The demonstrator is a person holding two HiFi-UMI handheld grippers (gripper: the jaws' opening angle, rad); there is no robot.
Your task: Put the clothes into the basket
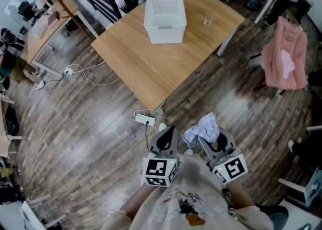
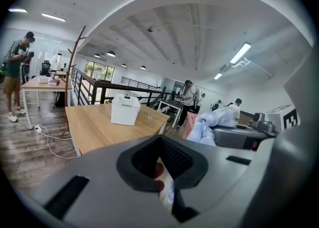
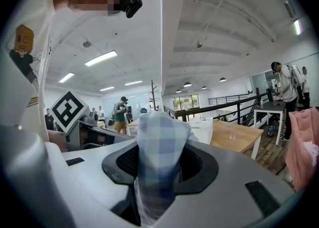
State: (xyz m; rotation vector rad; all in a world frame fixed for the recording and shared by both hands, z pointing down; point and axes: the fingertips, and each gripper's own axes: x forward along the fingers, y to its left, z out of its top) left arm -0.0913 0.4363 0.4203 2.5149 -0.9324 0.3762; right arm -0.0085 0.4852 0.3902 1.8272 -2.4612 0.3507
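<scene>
Cloth (image 1: 202, 129) held clear of table (image 1: 146, 68) corner.

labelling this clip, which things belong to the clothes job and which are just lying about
Job: checked cloth in the right hand-held gripper, white basket, possibly the pink garment.
Lying about: glass, power strip.

Looks like an open-plan loft office to me. Wood plank floor (image 1: 90, 123), long strip lights (image 2: 240, 53) on a high white ceiling (image 2: 174, 27), and a black railing (image 2: 94, 90) along one side. Plain desks (image 2: 42, 83) and a big wooden table (image 1: 151, 68) are scattered around. People (image 2: 189, 100) are standing about at the desks, there's a coat rack (image 2: 75, 67), and a power strip (image 1: 145, 119) with cables (image 1: 88, 75) trails over the floor.
</scene>
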